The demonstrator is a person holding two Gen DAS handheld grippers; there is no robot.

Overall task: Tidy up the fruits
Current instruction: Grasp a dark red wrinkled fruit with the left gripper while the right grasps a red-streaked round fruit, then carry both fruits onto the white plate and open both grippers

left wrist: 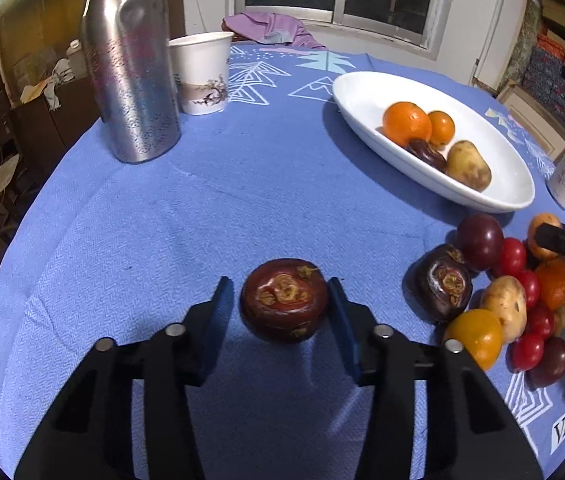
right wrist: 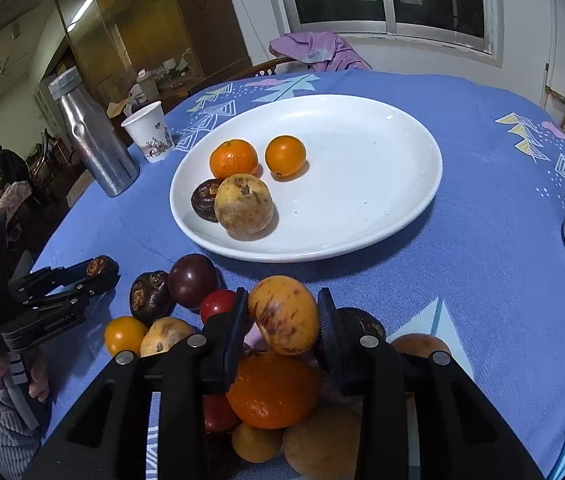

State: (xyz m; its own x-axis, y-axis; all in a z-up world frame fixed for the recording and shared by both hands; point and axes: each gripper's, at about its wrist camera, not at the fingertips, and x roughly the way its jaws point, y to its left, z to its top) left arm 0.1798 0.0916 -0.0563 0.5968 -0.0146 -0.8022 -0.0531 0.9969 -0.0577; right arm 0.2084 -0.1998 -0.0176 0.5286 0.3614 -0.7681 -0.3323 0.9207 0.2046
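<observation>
Fruits wait in a pile (right wrist: 186, 312) near the white plate (right wrist: 382, 216). Our left gripper (left wrist: 284, 312) pinches a dark water chestnut (left wrist: 284, 300); our right gripper (right wrist: 284, 320) pinches a yellowish spotted fruit (right wrist: 284, 314). We should lift both slowly and keep the squeeze gentle.

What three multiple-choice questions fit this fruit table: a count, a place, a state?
1. Fruits on the white plate: A two, B four, C six.
2. The paper cup stands: A beside the metal bottle, B on the plate, C in a gripper.
3. The right gripper is: A open and empty, B shut on a mottled yellow fruit, C shut on the cup.
Answers: B, two oranges, a dark fruit and a tan fruit lie there; A, they stand side by side; B, its pads press the fruit.
</observation>
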